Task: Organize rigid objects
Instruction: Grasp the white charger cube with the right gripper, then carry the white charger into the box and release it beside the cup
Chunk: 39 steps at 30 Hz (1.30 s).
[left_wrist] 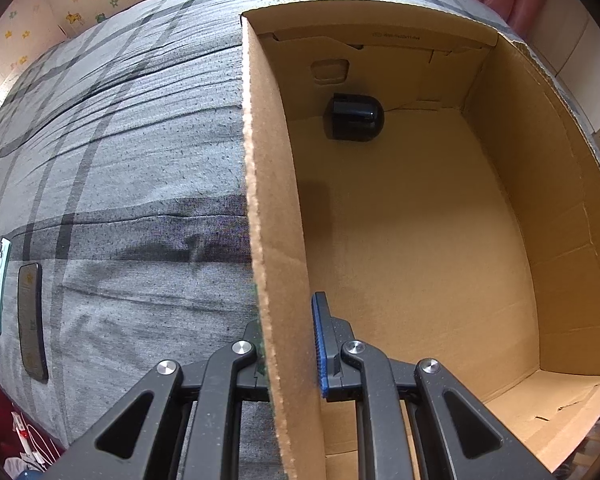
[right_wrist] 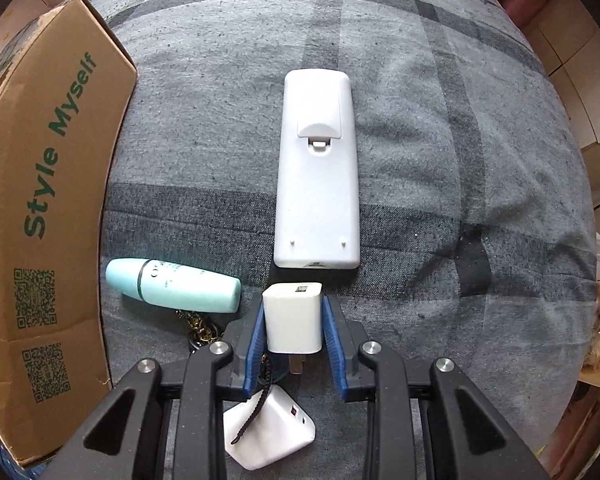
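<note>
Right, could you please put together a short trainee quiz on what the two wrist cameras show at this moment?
1. True or false: the black object lies inside the cardboard box.
2. What is between the pads of the right gripper? A) a spoon B) a white charger C) a cup
3. Which gripper is clamped on the box's side wall?

Key: 1 true. 2 B. 3 the left gripper.
</note>
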Tool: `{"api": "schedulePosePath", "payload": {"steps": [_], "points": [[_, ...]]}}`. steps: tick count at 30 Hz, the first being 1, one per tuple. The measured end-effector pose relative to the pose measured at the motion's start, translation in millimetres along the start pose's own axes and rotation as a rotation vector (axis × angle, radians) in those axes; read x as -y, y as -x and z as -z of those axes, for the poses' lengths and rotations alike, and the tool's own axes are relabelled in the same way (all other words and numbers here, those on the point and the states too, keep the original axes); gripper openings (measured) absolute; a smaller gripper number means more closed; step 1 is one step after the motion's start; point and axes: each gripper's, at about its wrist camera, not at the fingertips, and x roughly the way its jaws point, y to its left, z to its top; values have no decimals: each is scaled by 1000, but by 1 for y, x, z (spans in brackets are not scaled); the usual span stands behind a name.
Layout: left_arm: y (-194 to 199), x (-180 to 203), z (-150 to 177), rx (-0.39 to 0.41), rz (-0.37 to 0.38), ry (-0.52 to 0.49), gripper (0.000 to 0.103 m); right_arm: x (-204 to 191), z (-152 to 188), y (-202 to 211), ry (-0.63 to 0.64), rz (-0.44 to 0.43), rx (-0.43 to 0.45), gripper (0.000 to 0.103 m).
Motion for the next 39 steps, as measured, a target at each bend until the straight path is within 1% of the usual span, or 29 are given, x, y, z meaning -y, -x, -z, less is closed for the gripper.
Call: {"api": "schedulePosePath", "payload": {"steps": [1, 10, 17, 21, 22, 24, 31, 39], "points": [[0, -1, 0, 1, 2, -1, 14, 4, 0, 7, 4, 3, 3, 30], [-1, 1, 2, 0, -3, -16, 14, -7, -4, 39, 30, 30, 43, 30], [-1, 3, 1, -3, -5, -21, 14, -13, -8, 73, 51, 30, 90, 30], [-2, 4, 2, -3, -14, -28, 14, -24, -9, 95, 71, 17, 119, 30], [-3, 5, 2, -3, -16, -30, 14, -24, -14, 96, 74, 12, 123, 30], [-3, 4, 2, -5, -13, -26, 14, -33, -18, 107, 85, 3, 137, 30], [-2, 3, 3, -5, -9, -20, 14, -65, -30, 125, 140, -39, 173, 30], [-3, 5, 3, -7, -16, -24, 14, -118, -32, 140, 222, -108, 200, 30]]}}
